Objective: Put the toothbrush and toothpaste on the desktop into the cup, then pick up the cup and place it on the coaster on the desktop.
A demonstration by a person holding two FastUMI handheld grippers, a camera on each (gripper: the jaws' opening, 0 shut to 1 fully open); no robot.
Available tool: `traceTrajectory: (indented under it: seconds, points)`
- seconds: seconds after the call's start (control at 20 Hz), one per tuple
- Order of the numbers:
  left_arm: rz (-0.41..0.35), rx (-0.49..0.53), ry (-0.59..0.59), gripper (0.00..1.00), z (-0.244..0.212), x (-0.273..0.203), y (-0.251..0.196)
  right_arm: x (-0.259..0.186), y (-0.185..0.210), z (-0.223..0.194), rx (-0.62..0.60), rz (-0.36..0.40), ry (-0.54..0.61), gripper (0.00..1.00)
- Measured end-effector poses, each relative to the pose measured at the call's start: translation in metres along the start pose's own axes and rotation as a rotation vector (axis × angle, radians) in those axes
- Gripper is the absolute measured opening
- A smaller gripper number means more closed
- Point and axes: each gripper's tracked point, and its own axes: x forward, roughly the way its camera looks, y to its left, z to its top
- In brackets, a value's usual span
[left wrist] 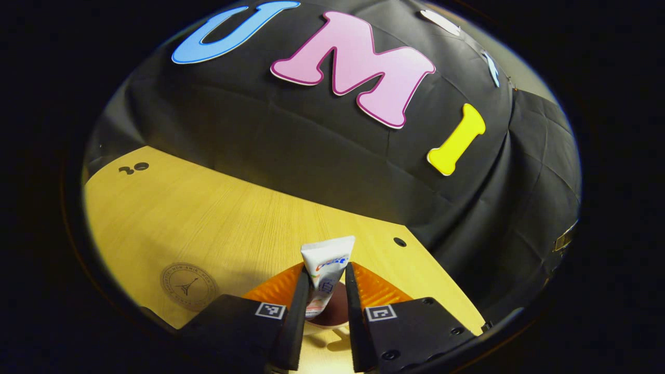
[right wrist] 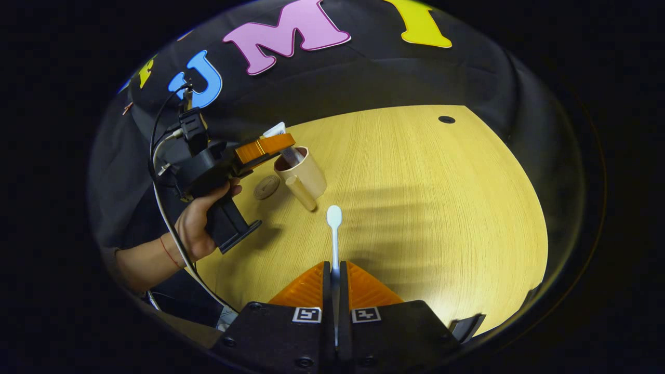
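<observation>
Left gripper (left wrist: pixel 323 291) clamps toothpaste (left wrist: pixel 326 270) above the cup (right wrist: pixel 304 174); right gripper (right wrist: pixel 335 280) clamps toothbrush (right wrist: pixel 334 234) nearby. A tilted release could tip the cup.

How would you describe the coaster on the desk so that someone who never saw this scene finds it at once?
Start from the wooden desk and find the cup above which the left gripper holds the toothpaste. The coaster lies flat right beside that cup, on the side towards the hand. It is a thin round disc with a stamped emblem, unlike the tall cup.
</observation>
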Motion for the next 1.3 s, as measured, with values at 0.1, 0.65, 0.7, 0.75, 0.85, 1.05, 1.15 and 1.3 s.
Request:
traceTrajectory:
  seconds: [0.1,0.65,0.7,0.75,0.85,1.05,1.15,1.3]
  points:
    - [-0.008,0.002,0.003,0.49,0.000,-0.005,-0.003,0.000,0.001,0.002,0.008,0.005,-0.010,0.06]
    - [-0.013,0.120,0.051,0.75,0.003,-0.086,-0.003,-0.007,0.045,0.079,0.045,0.132,-0.201,0.06]
    - [-0.010,0.119,0.059,0.76,0.001,-0.101,-0.001,-0.004,0.051,0.091,0.037,0.146,-0.219,0.06]
    - [-0.010,0.111,0.069,0.75,-0.002,-0.117,-0.001,-0.003,0.057,0.104,0.025,0.162,-0.238,0.06]
    - [-0.001,0.090,0.081,0.76,-0.005,-0.145,0.001,0.006,0.070,0.128,-0.019,0.192,-0.269,0.06]
    - [0.045,0.061,0.081,0.76,-0.013,-0.198,0.004,0.028,0.098,0.165,-0.072,0.264,-0.301,0.06]
    - [0.074,0.061,0.079,0.75,-0.018,-0.224,0.009,0.038,0.110,0.179,-0.092,0.292,-0.312,0.06]
    - [0.108,0.063,0.080,0.75,-0.023,-0.245,0.013,0.052,0.124,0.197,-0.121,0.322,-0.331,0.06]
